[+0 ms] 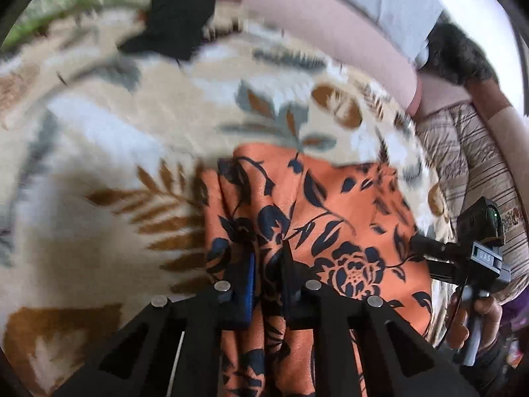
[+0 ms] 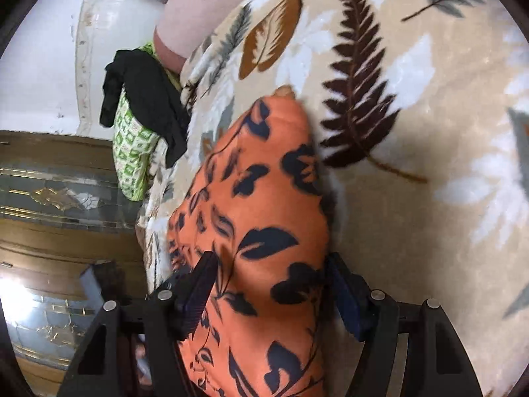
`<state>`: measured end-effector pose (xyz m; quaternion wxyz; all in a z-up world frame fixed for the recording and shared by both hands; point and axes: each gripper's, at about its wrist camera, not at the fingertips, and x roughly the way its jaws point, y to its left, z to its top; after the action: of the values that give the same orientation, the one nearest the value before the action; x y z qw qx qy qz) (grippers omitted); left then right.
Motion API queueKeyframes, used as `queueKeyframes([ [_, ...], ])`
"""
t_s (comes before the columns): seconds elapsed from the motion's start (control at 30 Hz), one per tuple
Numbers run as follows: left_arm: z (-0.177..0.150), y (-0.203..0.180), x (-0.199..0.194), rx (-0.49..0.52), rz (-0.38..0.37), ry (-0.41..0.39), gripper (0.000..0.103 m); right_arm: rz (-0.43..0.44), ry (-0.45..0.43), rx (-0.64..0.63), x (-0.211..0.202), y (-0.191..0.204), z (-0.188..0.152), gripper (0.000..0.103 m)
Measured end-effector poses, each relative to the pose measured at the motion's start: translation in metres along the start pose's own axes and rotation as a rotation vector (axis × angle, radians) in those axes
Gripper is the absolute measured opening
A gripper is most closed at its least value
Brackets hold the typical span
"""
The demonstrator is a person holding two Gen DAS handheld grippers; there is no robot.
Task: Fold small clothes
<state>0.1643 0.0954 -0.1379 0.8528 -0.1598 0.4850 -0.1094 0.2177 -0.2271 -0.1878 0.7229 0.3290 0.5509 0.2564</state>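
An orange garment with a dark blue flower print (image 1: 330,218) lies on a beige leaf-patterned blanket (image 1: 132,139). My left gripper (image 1: 267,254) is shut on a bunched fold of it at its near left edge. In the right wrist view the same garment (image 2: 261,218) runs up between the fingers of my right gripper (image 2: 271,271), whose jaws stand wide apart with the cloth draped between them. The right gripper also shows in the left wrist view (image 1: 420,241), at the garment's right edge, held by a hand.
A black garment (image 2: 145,99) hangs over a green-and-white pillow (image 2: 132,152) at the bed's edge. A pink bolster (image 1: 330,23) and a grey furry thing (image 1: 459,53) lie at the far side. A wooden cabinet with glass panels (image 2: 59,198) stands beside the bed.
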Motion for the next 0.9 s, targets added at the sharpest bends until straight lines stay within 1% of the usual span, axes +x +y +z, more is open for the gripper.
queueKeyframes([
  [0.03,-0.006,-0.001,-0.004,0.014,0.010,-0.016,0.013,-0.021,-0.013,-0.045,-0.003,0.008,-0.002,0.067],
  [0.07,-0.012,0.003,0.000,0.006,0.022,-0.013,0.014,-0.025,-0.022,-0.073,-0.005,0.013,-0.003,0.067],
  [0.1,-0.015,0.010,0.013,-0.013,0.031,0.011,0.015,-0.029,-0.028,-0.088,-0.007,0.016,-0.003,0.067],
  [0.13,-0.017,0.017,0.021,-0.034,0.016,0.013,0.016,-0.042,-0.024,-0.088,-0.003,0.014,-0.001,0.067],
  [0.17,-0.014,0.018,0.020,-0.052,0.004,0.014,0.016,-0.059,0.000,-0.078,0.008,0.011,0.001,0.068],
  [0.2,-0.011,0.018,0.015,-0.065,-0.006,0.015,0.016,-0.070,0.074,-0.048,0.025,0.002,0.002,0.071],
  [0.23,-0.010,0.015,0.011,-0.054,0.005,0.014,0.018,-0.059,0.067,-0.032,0.024,-0.003,0.002,0.071],
  [0.27,-0.010,0.011,0.005,-0.029,0.026,0.008,0.018,-0.027,0.037,-0.010,0.016,-0.003,0.001,0.071],
  [0.3,-0.012,0.006,-0.004,-0.004,0.031,-0.006,0.018,-0.017,0.032,-0.010,0.012,-0.002,0.000,0.071],
  [0.37,-0.016,-0.001,-0.017,0.014,0.045,-0.031,0.018,-0.005,-0.012,-0.038,-0.003,0.005,-0.004,0.071],
  [0.4,-0.019,-0.004,-0.021,0.034,0.053,-0.038,0.018,-0.006,-0.016,-0.046,-0.005,0.007,-0.006,0.071],
  [0.43,-0.024,-0.006,-0.018,0.056,0.095,-0.030,0.018,-0.012,-0.006,-0.044,-0.004,0.007,-0.009,0.071],
  [0.47,-0.028,-0.006,-0.011,0.066,0.129,-0.008,0.018,-0.031,0.022,-0.034,0.002,0.003,-0.013,0.071],
  [0.5,-0.032,-0.003,-0.001,0.074,0.140,0.028,0.019,-0.059,0.062,-0.022,0.010,-0.001,-0.016,0.071],
  [0.53,-0.034,-0.001,-0.002,0.068,0.143,0.021,0.018,-0.052,0.058,-0.005,0.012,-0.004,-0.020,0.071],
  [0.6,-0.037,-0.002,-0.023,0.039,0.121,-0.019,0.017,-0.051,0.030,0.010,-0.003,-0.002,-0.025,0.071],
  [0.63,-0.040,-0.006,-0.037,0.037,0.111,-0.044,0.021,-0.039,0.005,-0.009,-0.015,0.007,-0.031,0.071],
  [0.67,-0.042,-0.009,-0.044,0.046,0.111,-0.051,0.024,-0.036,-0.013,-0.024,-0.023,0.012,-0.036,0.071],
  [0.73,-0.055,-0.017,-0.060,0.066,0.081,-0.079,0.043,-0.042,-0.049,-0.034,-0.038,0.019,-0.055,0.074],
  [0.77,-0.065,-0.017,-0.065,0.061,0.068,-0.086,0.045,-0.037,-0.051,-0.035,-0.041,0.020,-0.063,0.076],
  [0.8,-0.075,-0.018,-0.059,0.072,0.068,-0.063,0.045,-0.040,-0.050,-0.040,-0.041,0.020,-0.070,0.077],
  [0.83,-0.085,-0.015,-0.043,0.077,0.110,-0.008,0.030,-0.059,-0.047,-0.048,-0.037,0.017,-0.078,0.077],
  [0.87,-0.090,-0.009,-0.030,0.052,0.102,0.032,0.029,-0.067,-0.020,-0.038,-0.030,0.013,-0.083,0.077],
  [0.9,-0.094,-0.001,-0.027,0.008,0.079,0.033,0.029,-0.067,0.025,-0.016,-0.018,0.010,-0.085,0.077],
])
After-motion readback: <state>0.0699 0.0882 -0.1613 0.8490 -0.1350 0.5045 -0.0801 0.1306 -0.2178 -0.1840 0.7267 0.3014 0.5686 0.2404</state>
